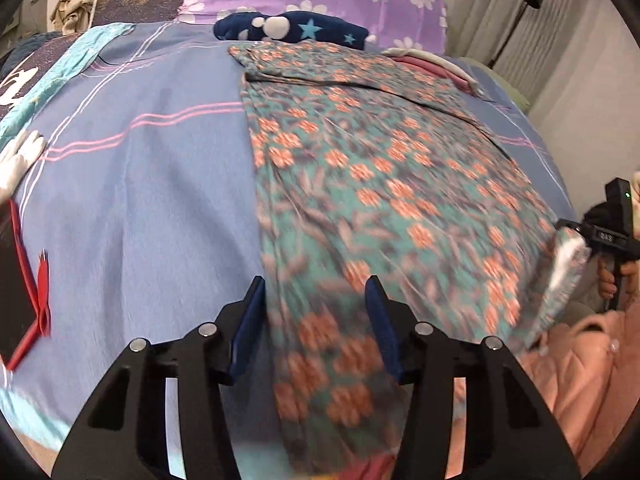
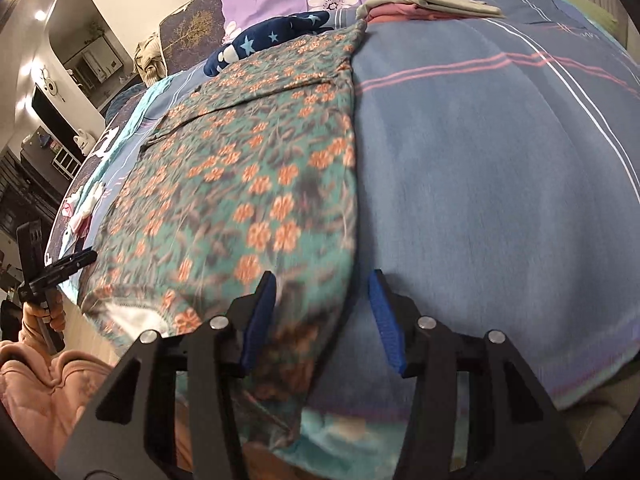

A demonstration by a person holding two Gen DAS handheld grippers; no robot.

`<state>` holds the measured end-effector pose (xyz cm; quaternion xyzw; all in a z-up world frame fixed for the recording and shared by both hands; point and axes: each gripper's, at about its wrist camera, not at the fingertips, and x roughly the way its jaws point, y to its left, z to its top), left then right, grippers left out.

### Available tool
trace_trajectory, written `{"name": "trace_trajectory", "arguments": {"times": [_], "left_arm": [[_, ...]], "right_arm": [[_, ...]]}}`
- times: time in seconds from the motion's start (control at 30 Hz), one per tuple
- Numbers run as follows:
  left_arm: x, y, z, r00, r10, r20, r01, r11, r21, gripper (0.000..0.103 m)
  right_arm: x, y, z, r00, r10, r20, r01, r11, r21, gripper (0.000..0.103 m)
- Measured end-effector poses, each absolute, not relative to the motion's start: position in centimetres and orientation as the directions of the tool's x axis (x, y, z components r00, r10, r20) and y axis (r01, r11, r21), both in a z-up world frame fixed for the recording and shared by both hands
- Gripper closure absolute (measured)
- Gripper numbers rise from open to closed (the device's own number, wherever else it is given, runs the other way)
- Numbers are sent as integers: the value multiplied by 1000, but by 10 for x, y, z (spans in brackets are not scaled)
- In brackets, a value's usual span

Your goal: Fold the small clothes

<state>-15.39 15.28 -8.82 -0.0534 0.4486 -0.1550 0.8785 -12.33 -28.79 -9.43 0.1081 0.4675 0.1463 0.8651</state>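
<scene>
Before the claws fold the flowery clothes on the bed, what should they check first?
1. Flowery garment spread flat on the blue sheet: ok, only a few creases.
2. Left claw over the near hem: ok, jaws apart, fabric between them.
3. Right claw over the near corner: ok, jaws apart.
4. Pads pinching the fabric: cannot tell, picture blurred.
5. Room to fold forward: ok, the navy star cloth lies beyond the far edge.
6. Folded pile out of the way: ok.
</scene>
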Motion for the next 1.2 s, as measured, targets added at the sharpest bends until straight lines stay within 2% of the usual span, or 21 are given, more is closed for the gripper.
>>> {"name": "trace_trajectory", "arguments": {"times": [0.1, 0.13, 0.17, 0.2, 0.23, 0.27, 0.53, 0.7, 0.9, 1.03, 1.2], "left_arm": [[-165, 152, -89, 551, -349, -758, 232, 937, -262, 53], [-167, 154, -89, 558, -367, -744, 225, 930, -291, 68], [-167, 156, -89, 563, -381, -733, 209, 924, -319, 91], [-166, 159, -90, 565, -406, -718, 182, 910, -372, 99], [-164, 161, -89, 569, -420, -707, 155, 899, -410, 99], [-163, 160, -85, 583, -428, -690, 146, 892, -429, 100], [-149, 159, 1, 732, -474, -490, 256, 857, -446, 100], [-123, 168, 30, 783, -449, -430, 256, 863, -435, 99], [-76, 164, 53, 801, -436, -409, 263, 872, -414, 99], [-27, 160, 61, 797, -422, -432, 256, 884, -391, 99], [38, 164, 52, 785, -391, -480, 205, 896, -395, 99]], "right_arm": [[-134, -291, -94, 522, 373, -767, -138, 924, 356, 54], [-136, -292, -94, 521, 385, -762, -136, 918, 372, 58], [-137, -292, -94, 517, 403, -755, -135, 909, 394, 68], [-139, -293, -96, 508, 435, -744, -136, 893, 429, 74], [-138, -292, -97, 502, 456, -735, -136, 881, 453, 91], [-137, -291, -96, 504, 468, -726, -134, 873, 469, 97], [-125, -306, -32, 667, 546, -507, -223, 796, 562, 98], [-97, -313, -2, 737, 534, -414, -238, 779, 580, 98], [-44, -309, 22, 773, 486, -408, -231, 814, 532, 98], [9, -302, 30, 782, 460, -422, -219, 835, 505, 98], [87, -301, 12, 759, 441, -479, -153, 836, 526, 98]]}}
